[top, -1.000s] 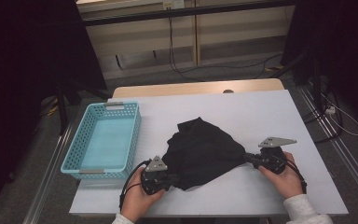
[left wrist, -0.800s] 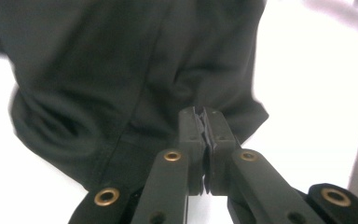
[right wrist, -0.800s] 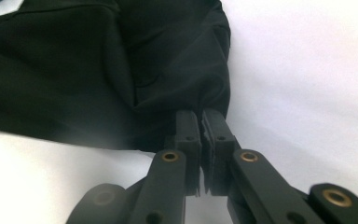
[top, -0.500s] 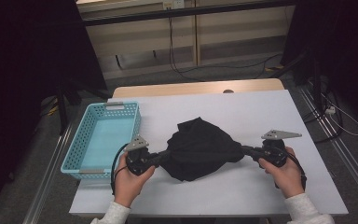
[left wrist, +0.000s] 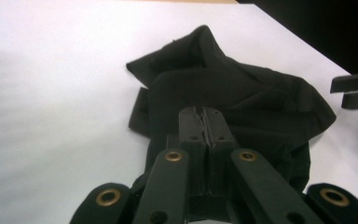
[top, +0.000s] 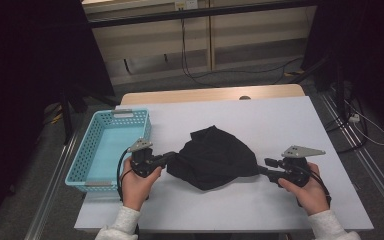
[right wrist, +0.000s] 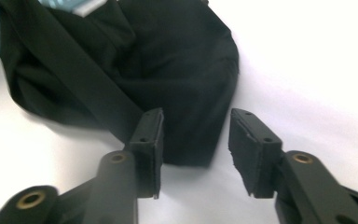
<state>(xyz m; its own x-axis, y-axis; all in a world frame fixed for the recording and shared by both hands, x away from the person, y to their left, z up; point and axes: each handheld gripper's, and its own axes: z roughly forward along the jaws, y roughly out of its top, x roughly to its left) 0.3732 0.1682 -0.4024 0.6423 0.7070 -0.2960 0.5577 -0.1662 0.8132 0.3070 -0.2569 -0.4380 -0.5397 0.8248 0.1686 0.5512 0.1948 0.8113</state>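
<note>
Now black cloth [top: 215, 157] lies bunched between left hand-held gripper [top: 171, 158] and right hand-held gripper [top: 261, 169].

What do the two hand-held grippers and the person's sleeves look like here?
Both are black. The left hand-held gripper and right hand-held gripper each carry a grey three-cornered plate, brass-coloured rivets and a black cable. The sleeves are white knit.
</note>
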